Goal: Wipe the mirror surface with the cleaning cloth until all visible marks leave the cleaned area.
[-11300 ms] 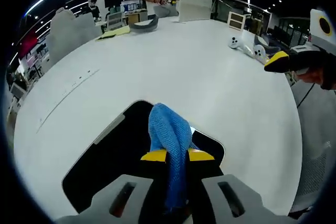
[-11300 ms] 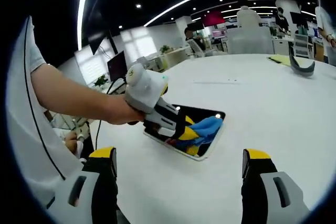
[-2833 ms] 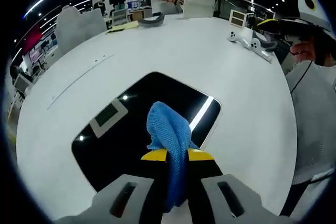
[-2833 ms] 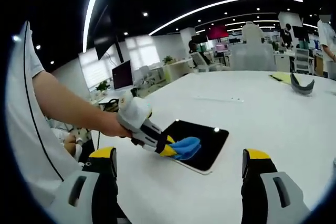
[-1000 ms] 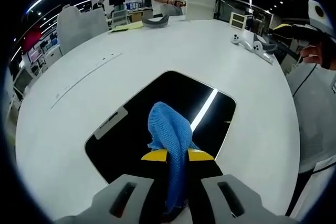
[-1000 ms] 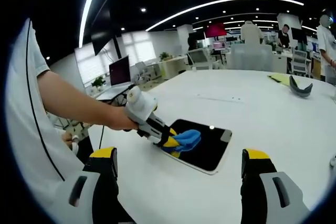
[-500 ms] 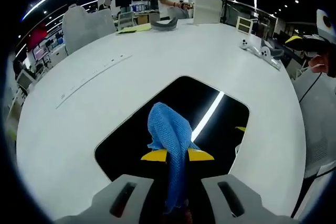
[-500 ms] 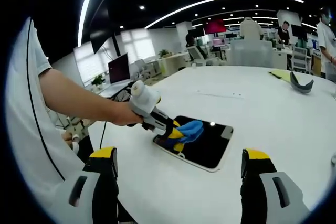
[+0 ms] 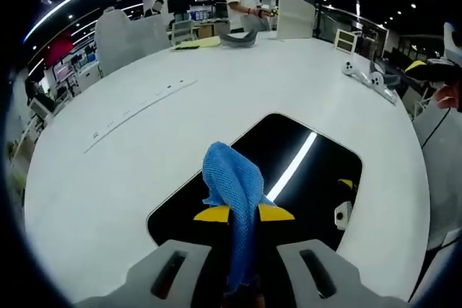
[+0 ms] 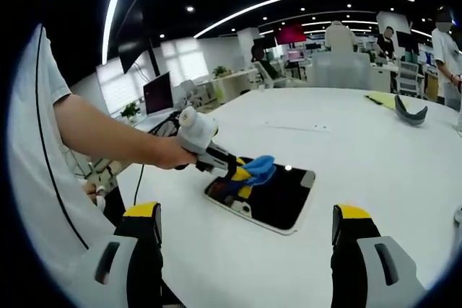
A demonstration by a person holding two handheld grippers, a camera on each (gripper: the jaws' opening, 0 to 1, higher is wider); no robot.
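- Left claw (image 9: 244, 213): clenched on the bunched blue woven cleaning cloth (image 9: 232, 182), yellow tips pinching its lower folds; in the right gripper view (image 10: 242, 172), poised over the near-left corner of the mirror.
- Right claw (image 10: 245, 230): released, jaws spread wide, nothing between them, well apart from the mirror.
- Dark rectangular mirror with rounded corners and pale rim (image 9: 317, 178): lying flat on the round white worktop (image 9: 216, 84), near its edge.
- Step in hand, judged: wiping pass along the near edge of the glass.
- For good execution: press the cloth flat against the glass, not just the hanging tip; sweep in overlapping strokes from the near corner toward the far edge; hold grip firm to prevent cloth slip; avoid pushing the mirror off the worktop edge.
- Mirror appearance: glossy black, reflecting a bright ceiling light strip and small spot lights; no smear distinguishable at this resolution.
- Cloth appearance: soft, coarse-knit, folded into an upright hump.
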